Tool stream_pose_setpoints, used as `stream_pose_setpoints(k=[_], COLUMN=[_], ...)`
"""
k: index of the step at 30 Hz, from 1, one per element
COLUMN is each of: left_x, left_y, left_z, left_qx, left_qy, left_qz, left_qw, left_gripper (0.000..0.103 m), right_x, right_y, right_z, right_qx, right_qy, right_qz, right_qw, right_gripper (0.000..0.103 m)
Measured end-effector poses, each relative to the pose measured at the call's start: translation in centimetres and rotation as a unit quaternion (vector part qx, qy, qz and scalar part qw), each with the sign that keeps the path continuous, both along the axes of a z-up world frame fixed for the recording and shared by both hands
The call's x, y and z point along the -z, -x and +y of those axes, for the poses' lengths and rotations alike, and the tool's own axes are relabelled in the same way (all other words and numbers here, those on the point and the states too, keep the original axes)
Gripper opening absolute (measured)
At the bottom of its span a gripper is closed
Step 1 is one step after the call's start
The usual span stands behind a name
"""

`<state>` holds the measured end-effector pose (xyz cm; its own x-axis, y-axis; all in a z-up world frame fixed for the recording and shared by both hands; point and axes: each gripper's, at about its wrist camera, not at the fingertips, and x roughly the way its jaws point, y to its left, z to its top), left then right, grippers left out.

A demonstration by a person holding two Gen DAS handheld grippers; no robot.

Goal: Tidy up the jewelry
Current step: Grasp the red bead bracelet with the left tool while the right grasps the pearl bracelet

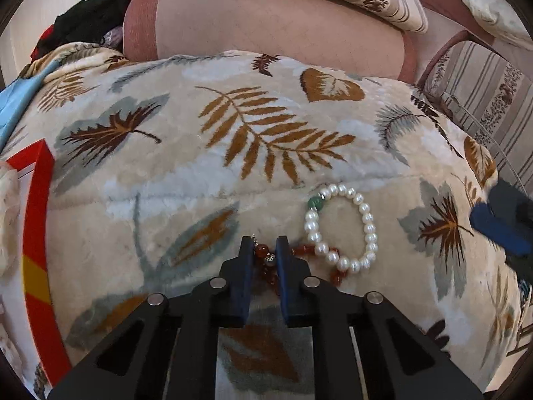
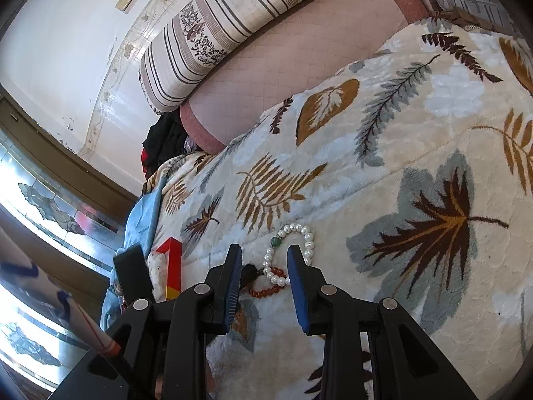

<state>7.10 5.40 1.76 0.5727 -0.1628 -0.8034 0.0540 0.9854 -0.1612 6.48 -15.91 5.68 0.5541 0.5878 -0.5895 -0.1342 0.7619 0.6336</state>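
The red bead bracelet (image 1: 266,260) lies on the leaf-patterned blanket (image 1: 200,200) between the narrowly parted jaws of the left gripper (image 1: 265,250), which pinch its beads, its far end tucked under the pearl bracelet (image 1: 339,226) just beside. The right gripper (image 2: 265,260) hovers above both with jaws partly open and empty. A red box (image 1: 40,233) sits at the blanket's edge, with striped pillows (image 2: 233,16) beyond.

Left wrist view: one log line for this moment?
left gripper: shut on red bead bracelet | pearl bracelet: on blanket | right gripper: open
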Motion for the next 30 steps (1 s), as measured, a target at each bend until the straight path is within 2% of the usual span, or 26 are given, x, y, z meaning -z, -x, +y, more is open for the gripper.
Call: stream_pose_setpoints(k=[4, 9, 14, 17, 20, 22, 24, 25, 29, 30], left_x=[-0.1, -0.4, -0.4, 0.0, 0.1, 0.3, 0.3, 0.2, 0.1, 0.0], left_y=[2.1, 5.9, 6.8, 6.4, 6.1, 5.8, 5.7, 5.7, 5.6, 5.6], left_z=[-0.1, 0.4, 1.0, 0.8, -0.1, -0.6, -1.1, -1.2, -0.8, -0.7], left_qx=[0.007, 0.021, 0.02, 0.031, 0.05, 0.057, 0.059, 0.058, 0.053, 0.054], left_qy=[-0.009, 0.007, 0.024, 0.02, 0.009, -0.006, -0.025, -0.038, -0.036, -0.036], left_qz=[0.004, 0.017, 0.03, 0.031, 0.023, 0.015, 0.005, -0.001, -0.005, -0.005], left_qw=[0.9999, 0.9996, 0.9991, 0.9989, 0.9984, 0.9983, 0.9979, 0.9976, 0.9979, 0.9978], left_gripper=[0.013, 0.013, 0.013, 0.014, 0.025, 0.025, 0.019, 0.012, 0.007, 0.007], right_x=[0.0, 0.3, 1.3, 2.1, 2.9, 3.6, 4.2, 4.4, 5.9, 6.0], right_y=[0.0, -0.1, -0.5, -0.9, -1.5, -2.2, -2.9, -3.2, -4.4, -4.4], right_z=[0.0, 0.3, 1.4, 2.1, 2.7, 3.2, 3.9, 4.1, 6.6, 7.4], right_qx=[0.0, -0.003, -0.009, -0.011, -0.009, -0.008, -0.008, -0.009, -0.038, -0.044], right_qy=[0.0, 0.008, 0.027, 0.05, 0.076, 0.103, 0.126, 0.134, 0.215, 0.246], right_qz=[0.0, 0.0, 0.012, 0.019, 0.025, 0.029, 0.03, 0.029, 0.026, 0.016], right_qw=[1.0, 1.0, 1.0, 0.998, 0.997, 0.994, 0.992, 0.991, 0.976, 0.968], right_gripper=[0.031, 0.031, 0.031, 0.031, 0.031, 0.031, 0.031, 0.031, 0.031, 0.026])
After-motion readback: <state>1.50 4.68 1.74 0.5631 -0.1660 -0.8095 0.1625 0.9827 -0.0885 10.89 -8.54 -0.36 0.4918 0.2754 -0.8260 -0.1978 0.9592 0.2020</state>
